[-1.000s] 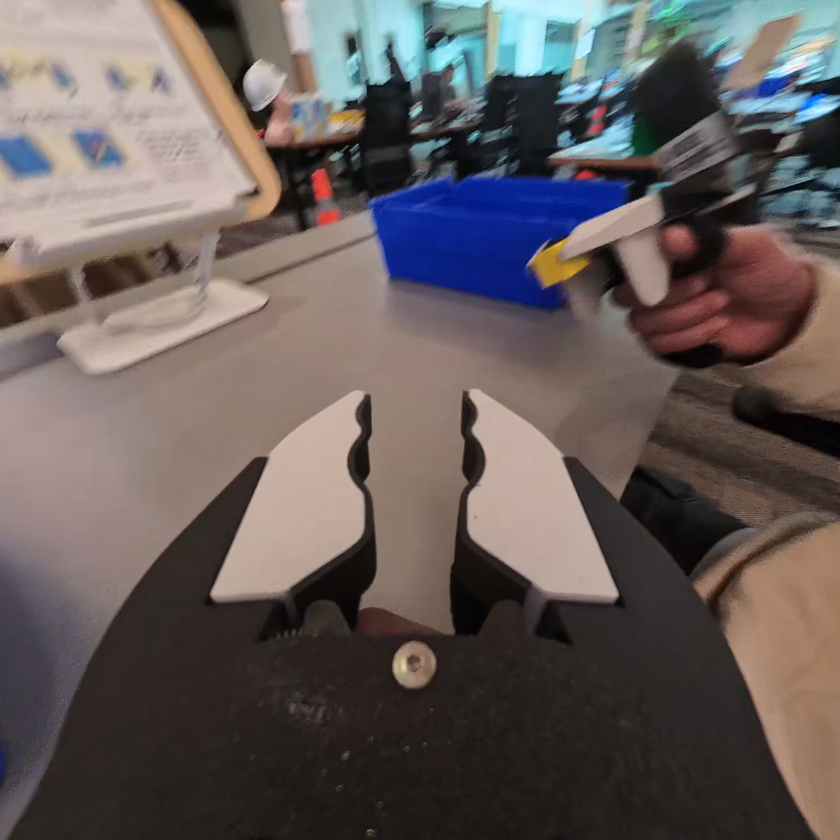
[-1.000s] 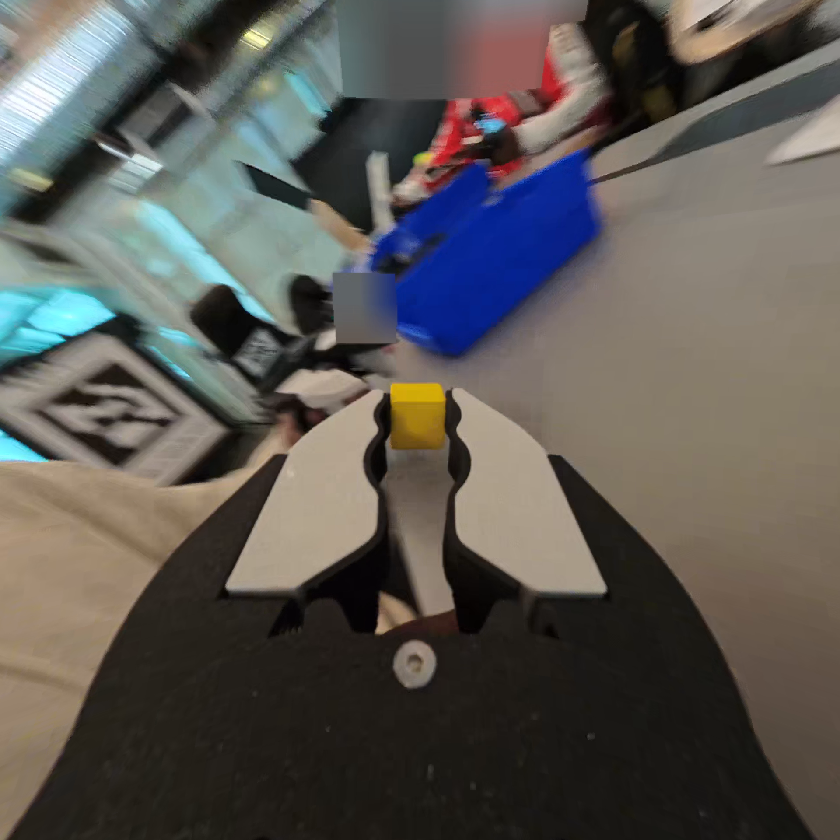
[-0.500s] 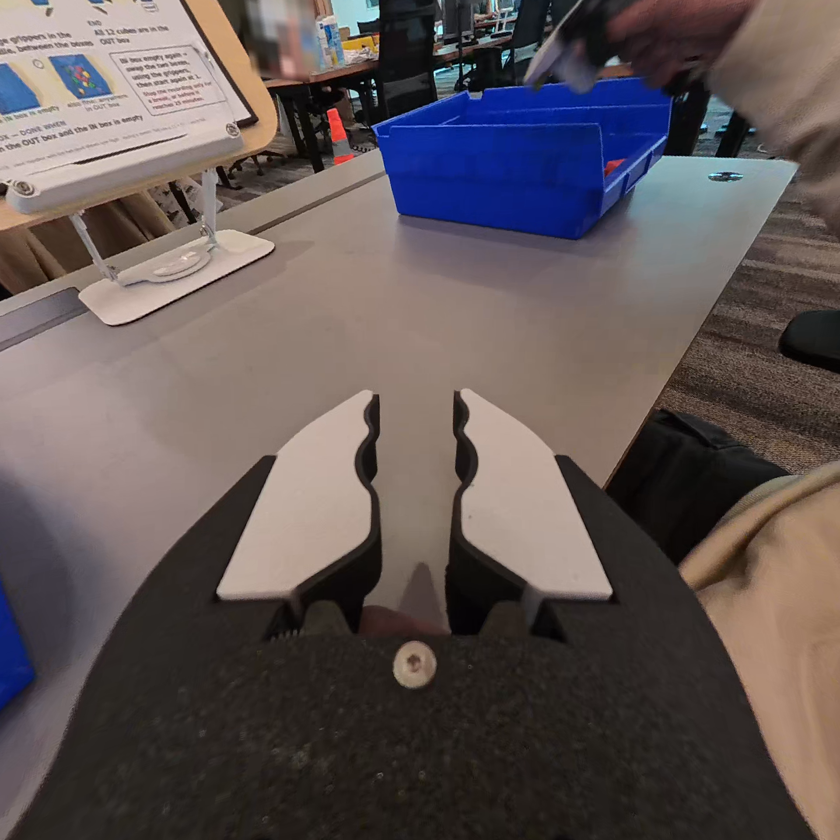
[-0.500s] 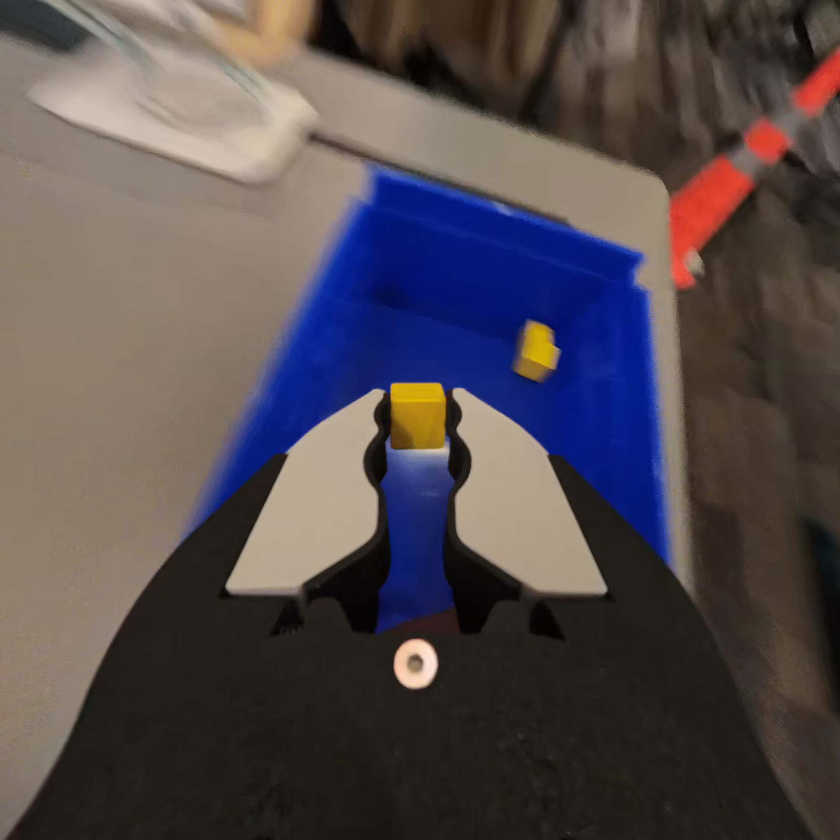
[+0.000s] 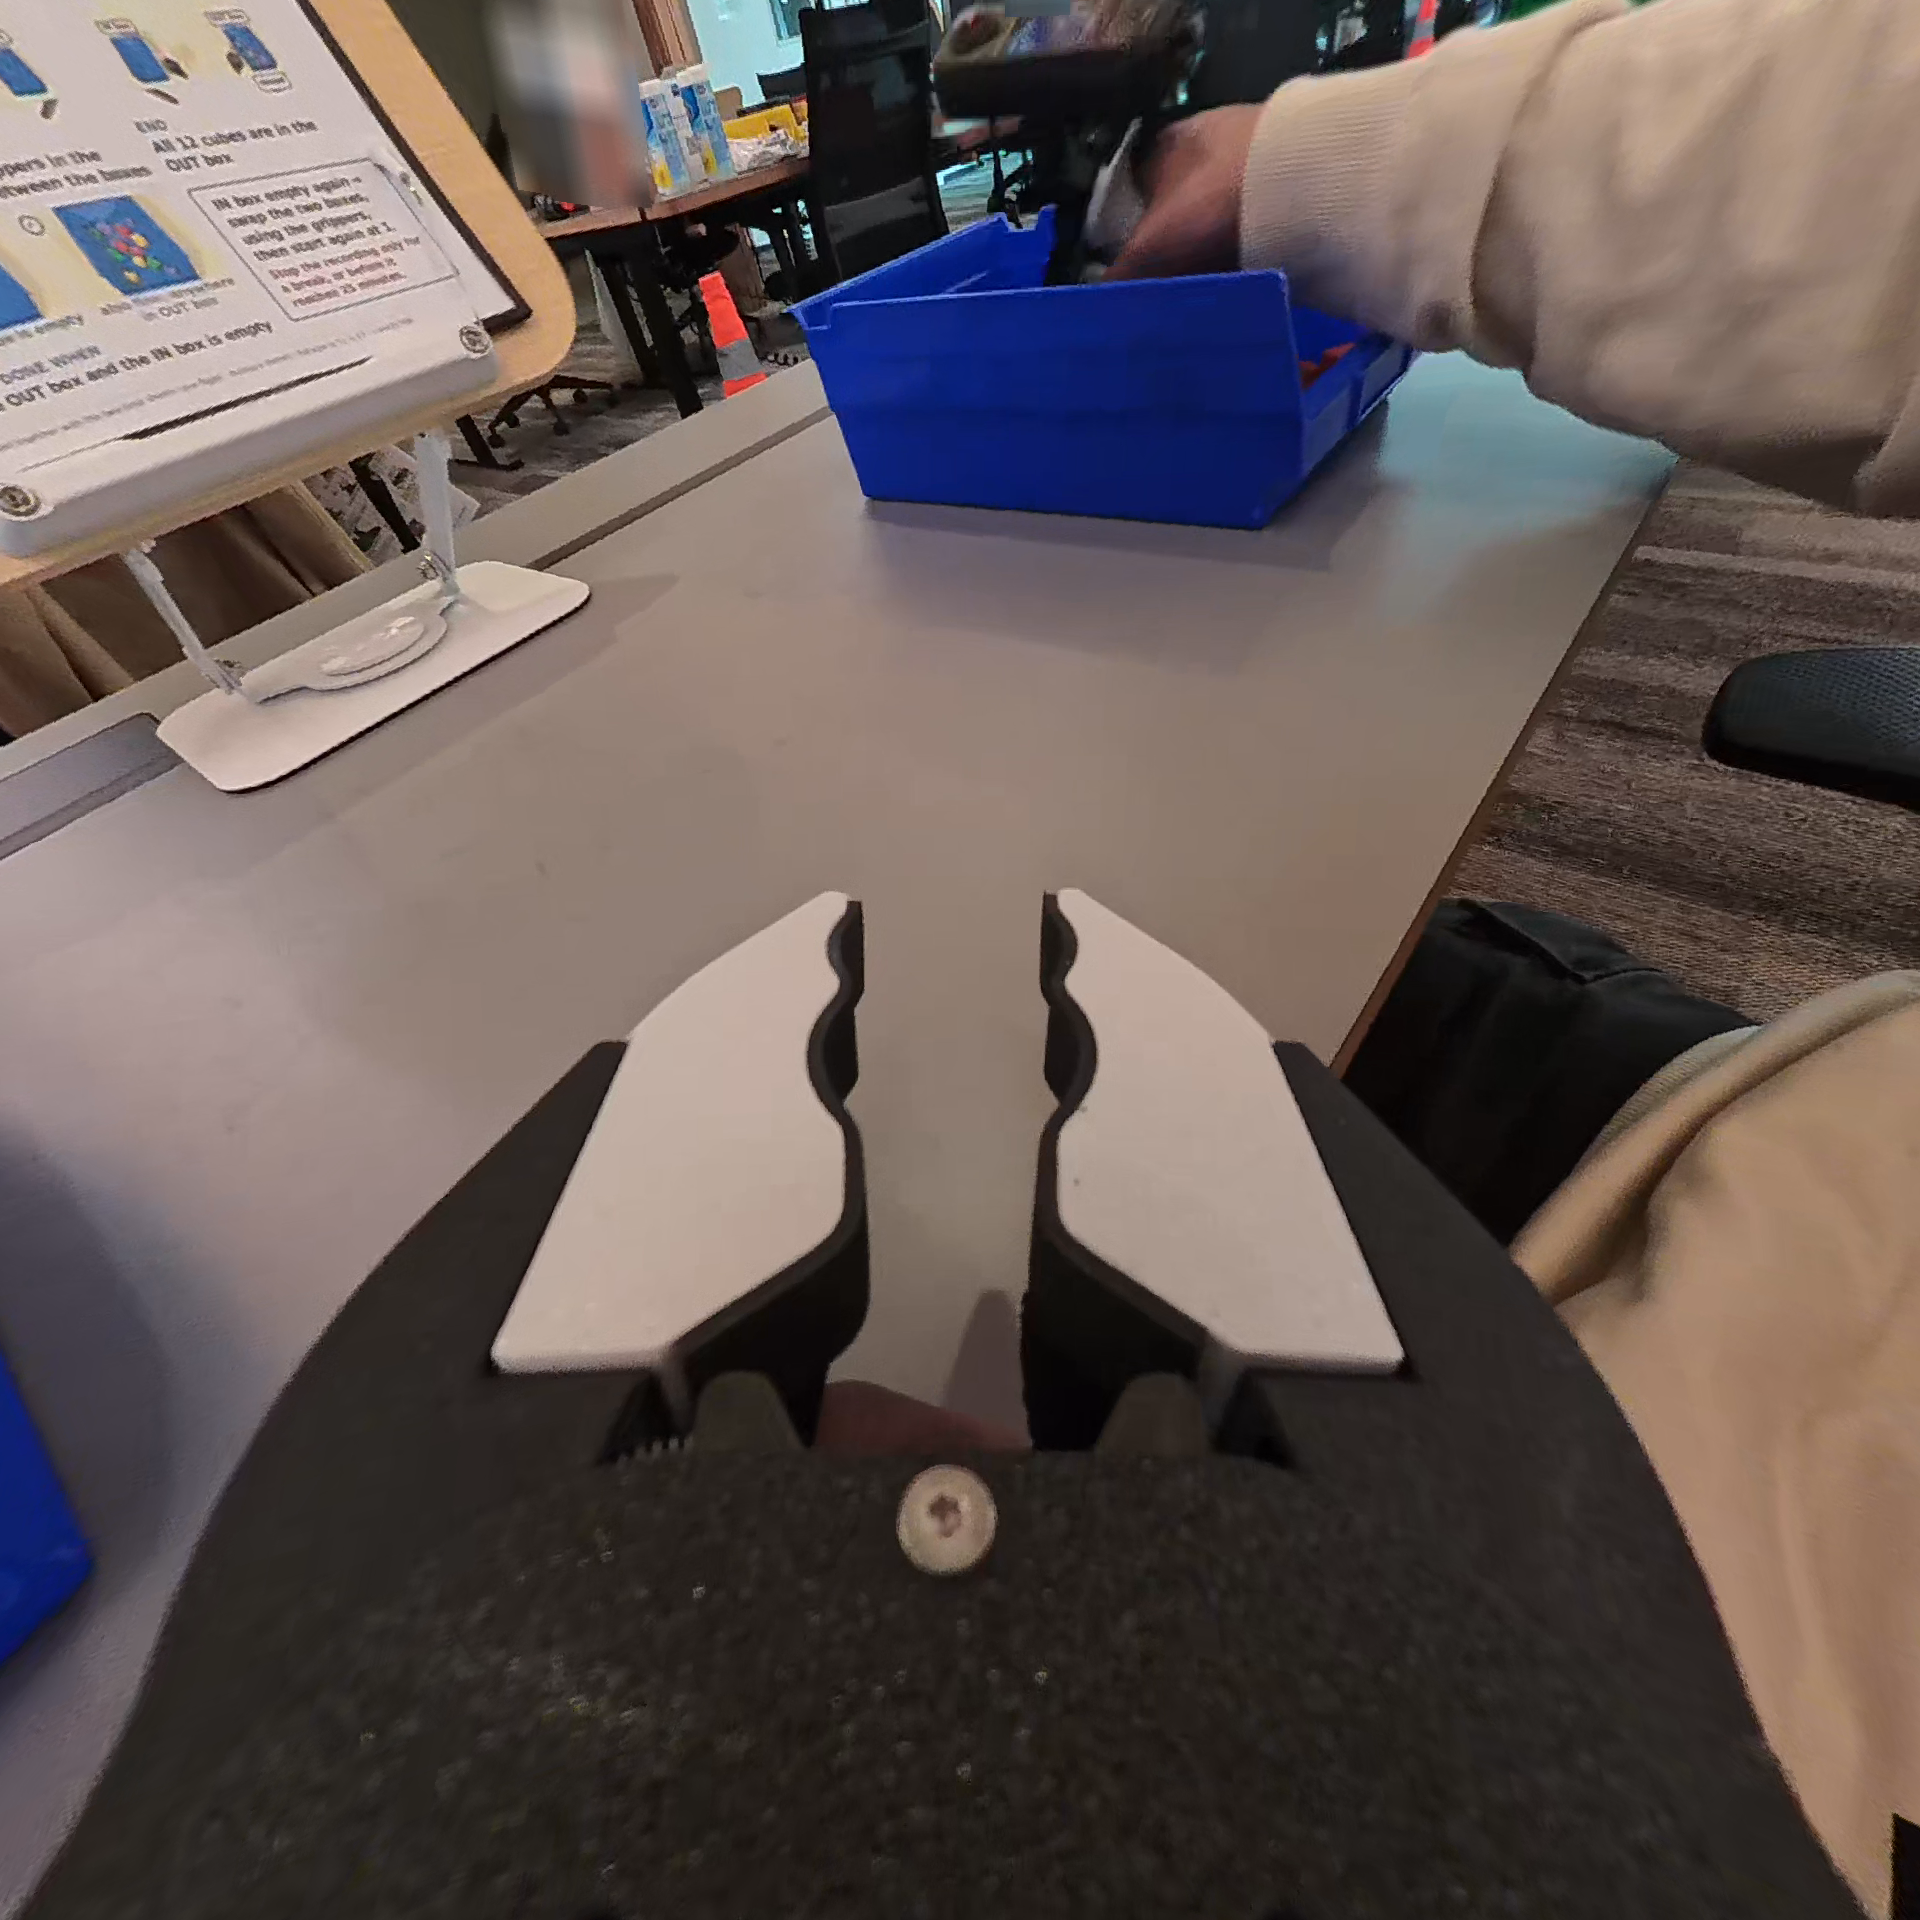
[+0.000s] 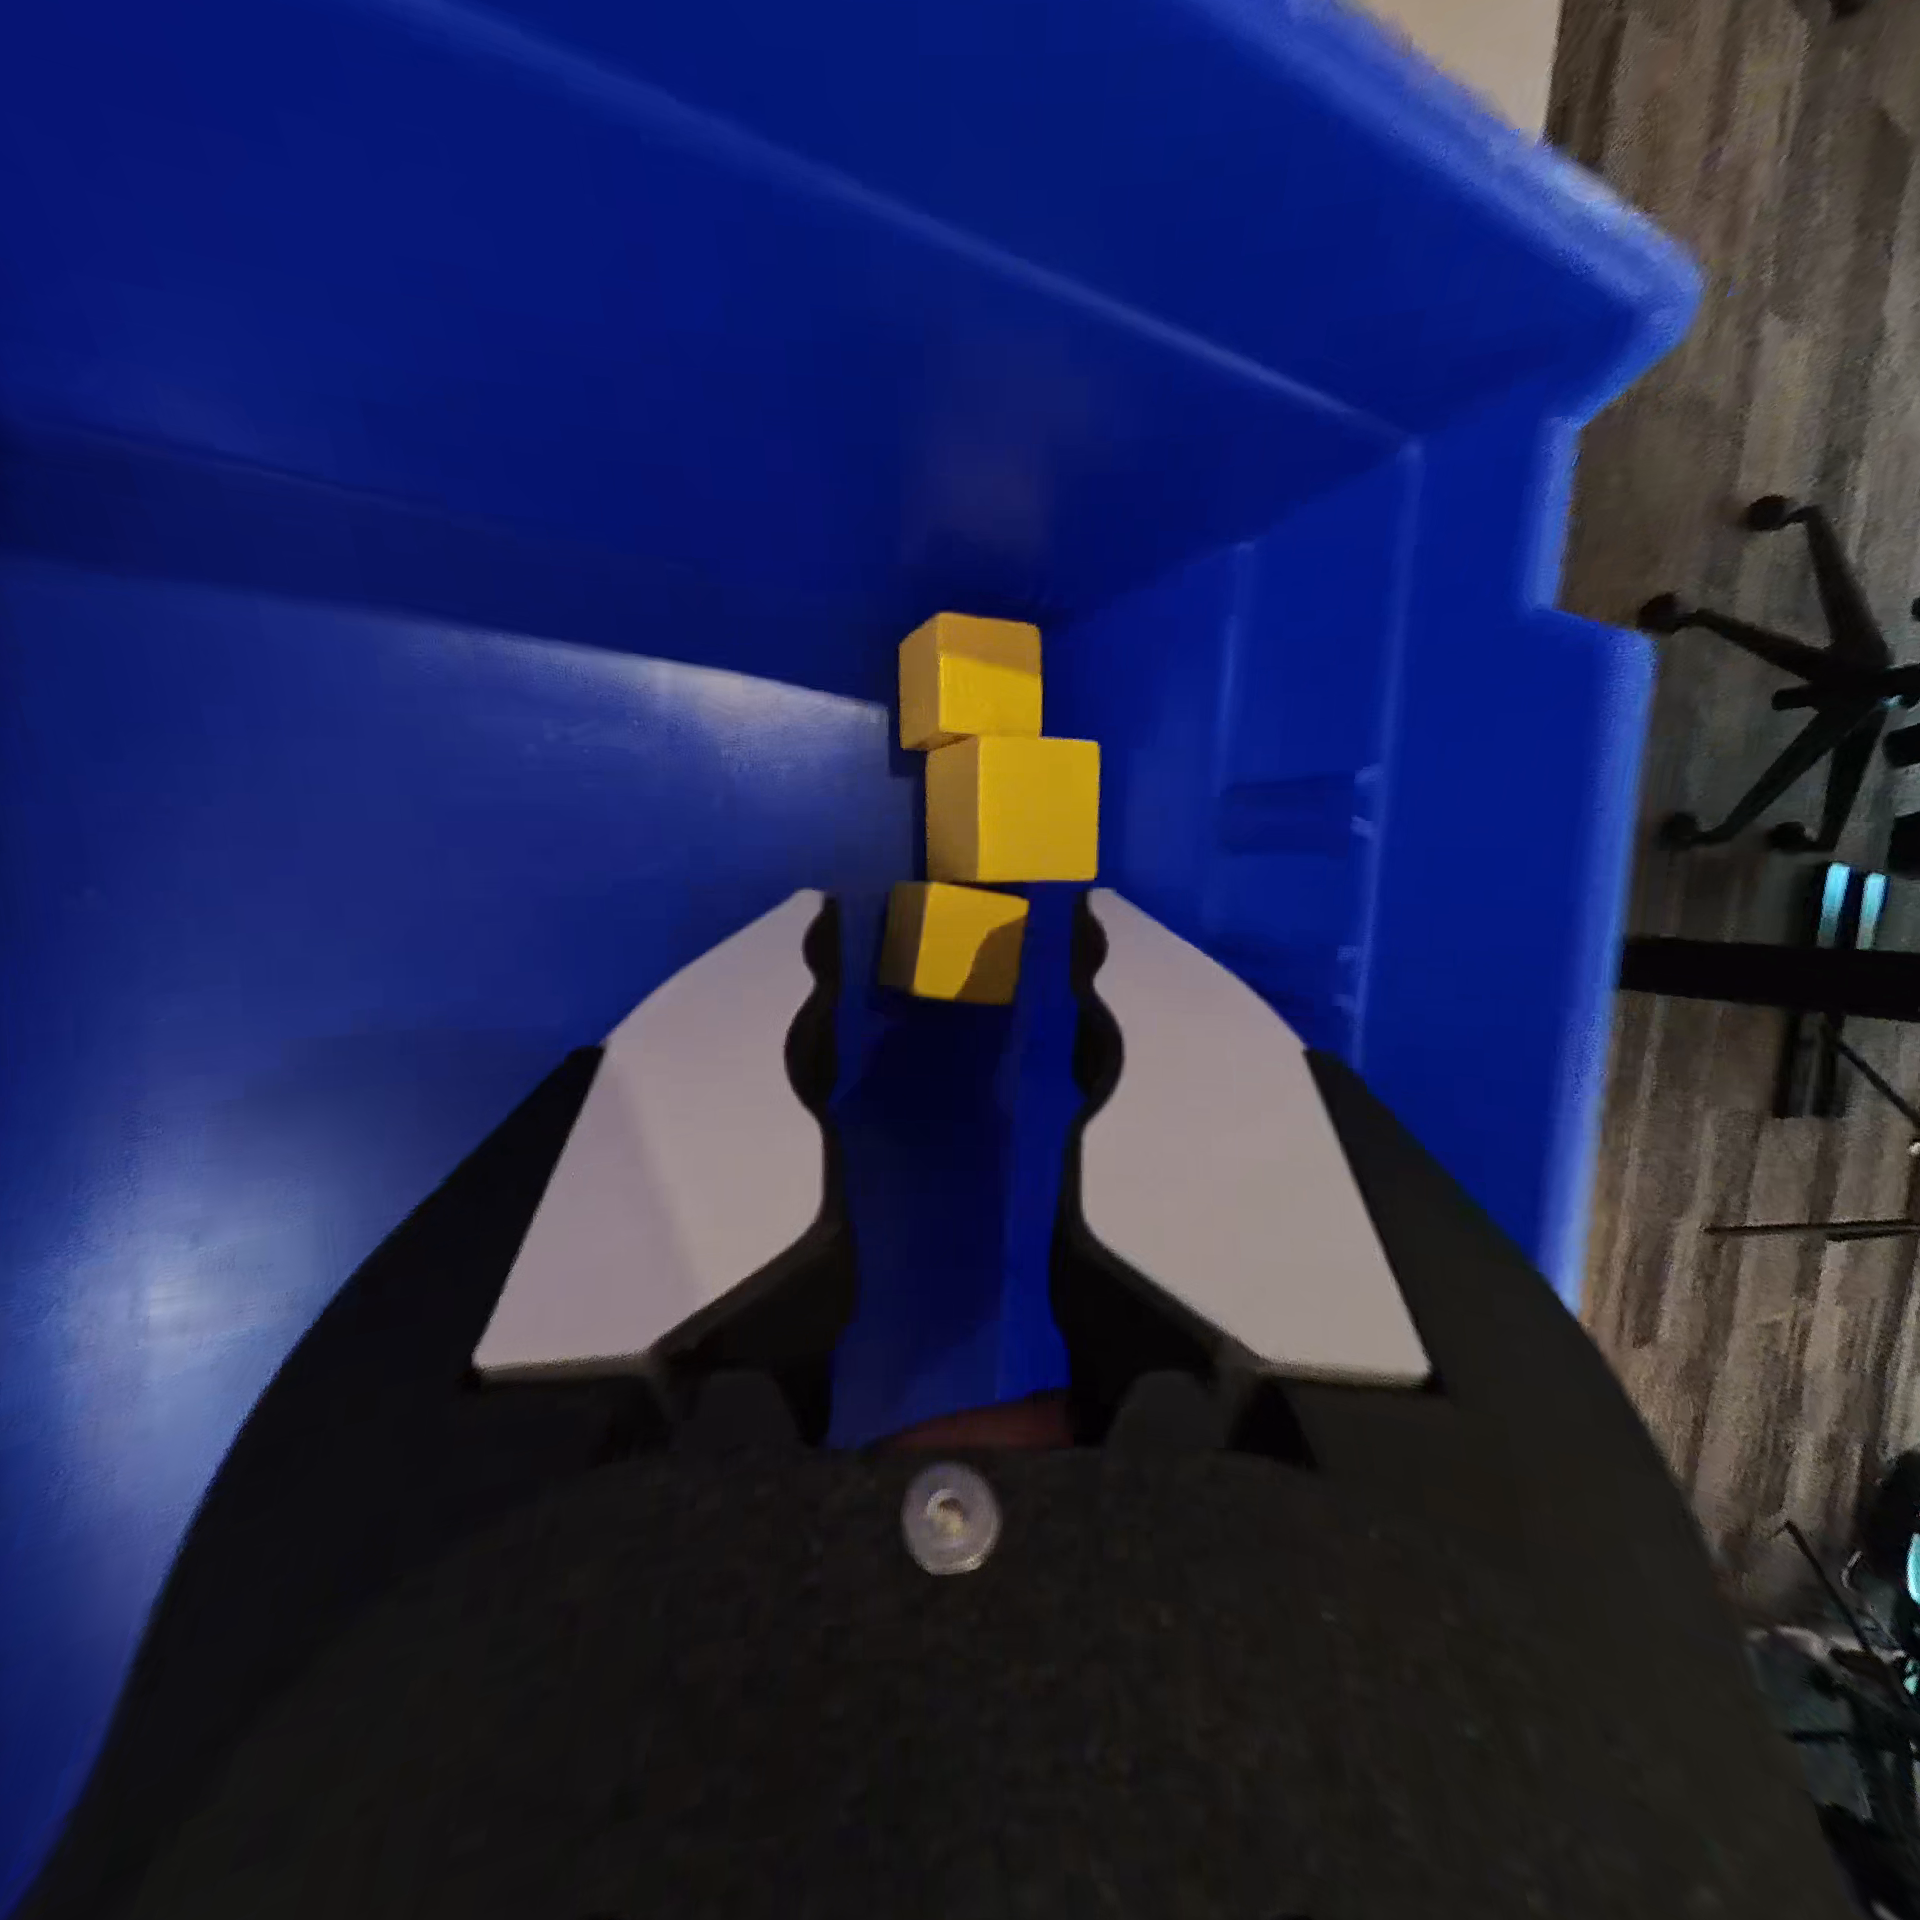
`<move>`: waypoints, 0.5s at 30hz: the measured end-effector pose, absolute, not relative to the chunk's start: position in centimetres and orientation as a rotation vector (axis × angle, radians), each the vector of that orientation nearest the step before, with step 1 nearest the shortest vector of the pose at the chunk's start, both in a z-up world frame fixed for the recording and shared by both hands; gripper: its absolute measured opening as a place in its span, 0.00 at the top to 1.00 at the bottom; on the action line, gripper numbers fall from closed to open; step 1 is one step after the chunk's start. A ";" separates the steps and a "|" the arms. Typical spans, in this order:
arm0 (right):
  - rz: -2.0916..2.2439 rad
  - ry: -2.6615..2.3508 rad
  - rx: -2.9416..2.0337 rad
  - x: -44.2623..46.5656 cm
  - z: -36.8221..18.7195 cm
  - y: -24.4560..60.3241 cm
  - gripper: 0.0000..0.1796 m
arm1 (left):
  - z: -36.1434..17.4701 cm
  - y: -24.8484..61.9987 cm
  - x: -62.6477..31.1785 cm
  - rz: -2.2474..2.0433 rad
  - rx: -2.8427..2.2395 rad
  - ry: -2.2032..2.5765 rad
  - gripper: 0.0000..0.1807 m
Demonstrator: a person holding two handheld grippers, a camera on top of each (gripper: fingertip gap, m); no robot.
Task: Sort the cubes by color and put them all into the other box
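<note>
Even indoor light, soft shadows on table (image 5: 935,675). Sleeve (image 5: 1558,208) motion-blurred. Pale glare on bin (image 6: 312,831) wall, rim blurred. Wide-angle bending at edges.

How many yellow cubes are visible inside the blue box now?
3, in a row by the box corner: the far cube, the middle cube and the near cube between the open right tongs. Others may be hidden.

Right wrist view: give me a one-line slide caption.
Open right hand-held gripper inside the blue box, with three yellow cubes clustered just ahead of its tips.
</note>
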State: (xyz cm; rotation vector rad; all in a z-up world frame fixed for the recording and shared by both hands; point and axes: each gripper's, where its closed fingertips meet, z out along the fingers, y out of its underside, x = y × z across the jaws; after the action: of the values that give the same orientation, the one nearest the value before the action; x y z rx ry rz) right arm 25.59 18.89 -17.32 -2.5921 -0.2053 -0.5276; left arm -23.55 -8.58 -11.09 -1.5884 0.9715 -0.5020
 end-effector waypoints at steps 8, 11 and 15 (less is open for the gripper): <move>-0.070 -0.260 -2.000 13.2 -4.4 8.8 0.77 | -11.1 -6.6 -25.3 -0.493 -1.665 0.851 0.82; 0.545 -0.376 -1.841 0.5 -5.1 1.0 0.77 | -11.5 -5.5 -26.1 -0.503 -1.714 0.786 0.82; 0.878 -0.369 -1.684 -8.1 -7.8 -5.4 0.78 | -12.0 -4.8 -26.9 -0.535 -1.796 0.734 0.82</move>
State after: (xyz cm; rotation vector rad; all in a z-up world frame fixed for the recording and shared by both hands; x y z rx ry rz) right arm -8.14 -5.42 -7.78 -1.6839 -0.3691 0.8775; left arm -26.89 -4.81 -12.00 -1.7963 0.7344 -0.5346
